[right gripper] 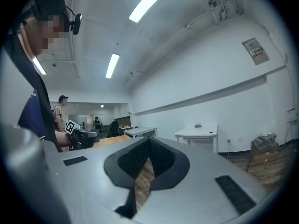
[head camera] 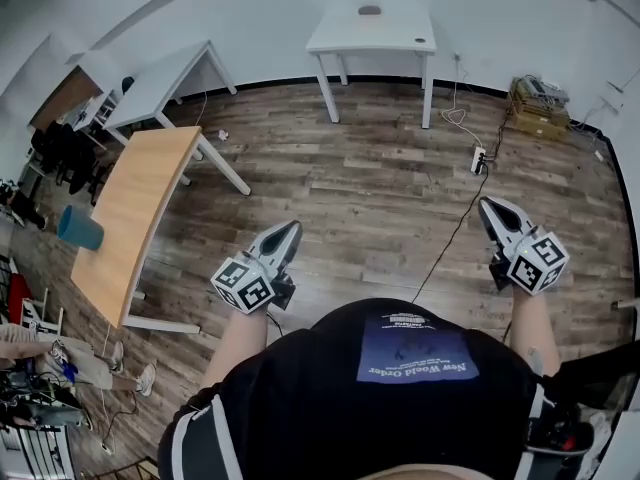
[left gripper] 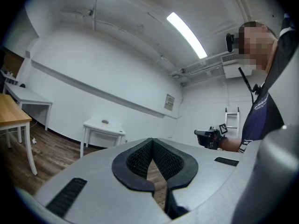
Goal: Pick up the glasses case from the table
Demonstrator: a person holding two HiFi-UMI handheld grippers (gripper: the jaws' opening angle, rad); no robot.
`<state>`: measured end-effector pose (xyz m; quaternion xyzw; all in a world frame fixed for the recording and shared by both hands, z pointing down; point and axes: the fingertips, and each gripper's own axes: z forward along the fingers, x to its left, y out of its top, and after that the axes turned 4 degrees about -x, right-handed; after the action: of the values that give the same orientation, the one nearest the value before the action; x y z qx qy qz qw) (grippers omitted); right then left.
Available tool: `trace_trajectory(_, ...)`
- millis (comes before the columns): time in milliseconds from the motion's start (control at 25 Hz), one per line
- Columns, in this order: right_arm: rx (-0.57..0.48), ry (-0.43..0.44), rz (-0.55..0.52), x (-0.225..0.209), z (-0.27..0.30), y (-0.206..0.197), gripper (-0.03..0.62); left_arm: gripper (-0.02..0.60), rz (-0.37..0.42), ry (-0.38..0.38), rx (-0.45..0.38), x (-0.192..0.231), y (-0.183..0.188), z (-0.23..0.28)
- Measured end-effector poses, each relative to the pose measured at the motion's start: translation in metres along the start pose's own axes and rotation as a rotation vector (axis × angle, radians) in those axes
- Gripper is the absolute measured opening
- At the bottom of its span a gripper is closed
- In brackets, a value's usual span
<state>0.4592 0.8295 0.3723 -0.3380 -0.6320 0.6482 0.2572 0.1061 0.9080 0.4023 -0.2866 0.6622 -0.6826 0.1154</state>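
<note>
The left gripper's (left gripper: 152, 141) jaws are closed tip to tip with nothing between them; only the wooden floor (head camera: 380, 188) shows through the gap behind the ribbed pads (left gripper: 138, 160). The right gripper's (right gripper: 149, 141) jaws are shut the same way and also empty. In the head view both grippers are held out level in front of the person (head camera: 400, 398), well apart from each other, the left one over the floor near the middle and the right one towards the right edge.

The glasses case (head camera: 370, 10) is a small dark oval lying on the white table (head camera: 330, 38) against the far wall, well away from both grippers. It also shows in both gripper views, but too small for detail.

To the left, a wooden table (head camera: 145, 193) carries a blue cup (head camera: 80, 228) at its left edge, with another white table (head camera: 165, 78) behind it. A power strip (head camera: 479, 158) lies on the floor at the right, its cable running back towards the person.
</note>
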Motion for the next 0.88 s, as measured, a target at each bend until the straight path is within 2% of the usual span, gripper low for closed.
trace_trajectory(160,0.008,0.009,-0.011,-0.013,0.030,-0.005,0.000,-0.003,0.005,0.030,-0.012,0.030,0.005,0.007)
trace_trajectory(320,0.017,0.008,-0.021,-0.006,0.089,-0.003,0.000,-0.003,0.017,0.013,-0.032,0.085,0.019,0.013)
trace_trajectory(480,0.004,-0.035,-0.028,0.015,0.161,-0.001,0.000,-0.003,0.020,-0.047,-0.036,0.161,0.033,0.015)
trace_trajectory(680,-0.018,-0.073,-0.019,0.050,0.249,0.001,0.000,-0.003,0.080,-0.144,-0.011,0.249,0.061,0.015)
trace_trajectory(880,-0.011,-0.083,-0.038,0.067,0.308,0.002,0.000,-0.003,0.090,-0.194,-0.010,0.308,0.083,0.029)
